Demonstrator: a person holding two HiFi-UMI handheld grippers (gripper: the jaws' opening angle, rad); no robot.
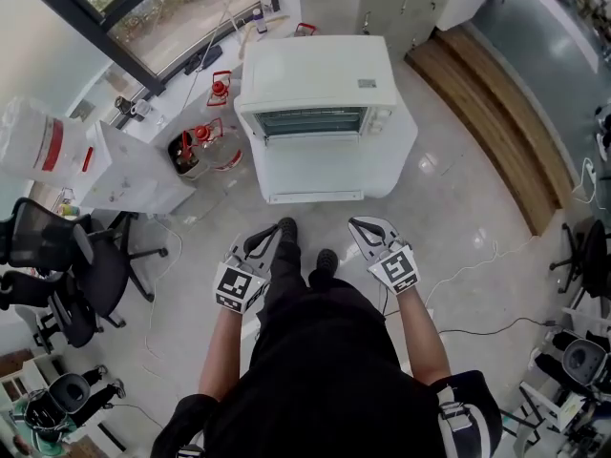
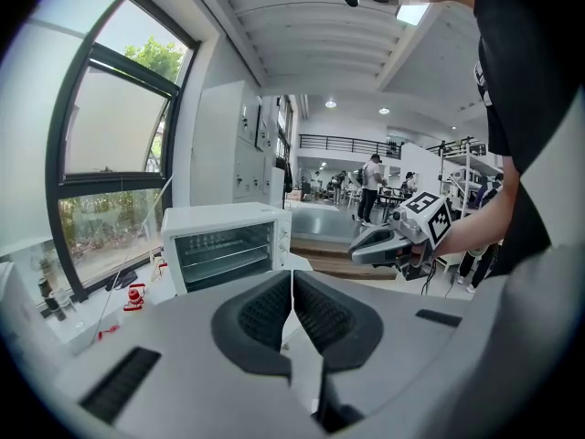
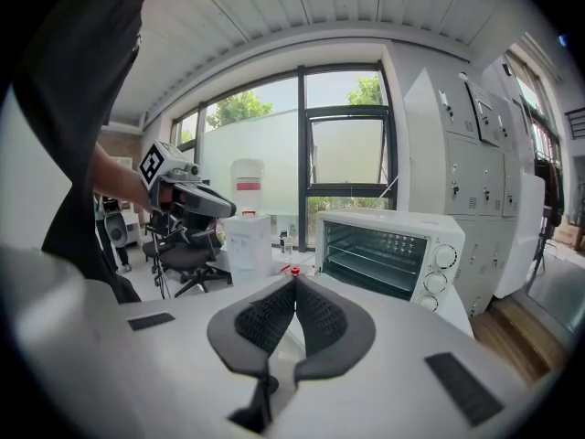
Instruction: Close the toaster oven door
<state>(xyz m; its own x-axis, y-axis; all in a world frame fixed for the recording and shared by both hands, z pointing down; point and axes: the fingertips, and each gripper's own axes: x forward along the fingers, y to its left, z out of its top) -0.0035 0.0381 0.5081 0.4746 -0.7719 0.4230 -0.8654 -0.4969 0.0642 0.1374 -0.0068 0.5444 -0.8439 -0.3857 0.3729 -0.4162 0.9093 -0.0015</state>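
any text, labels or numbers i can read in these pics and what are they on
No text reads clearly in any view.
toaster oven: small grey label on its top, too small to read.
toaster oven knobs, in the right gripper view: markings too small to read.
water jug: red label, blurred.
left gripper and right gripper: black-and-white square patterns on their cubes, no letters.

The white toaster oven (image 1: pixel 315 76) sits upright in the upper centre of the head view on a white bench (image 1: pixel 403 160), its front facing the lower edge of the frame. Its door (image 1: pixel 315 175) is open, dropped flat forward with the handle (image 1: pixel 315 197) outermost. The cavity shows a wire rack (image 3: pixel 388 262), with three knobs (image 3: pixel 445 257) beside it
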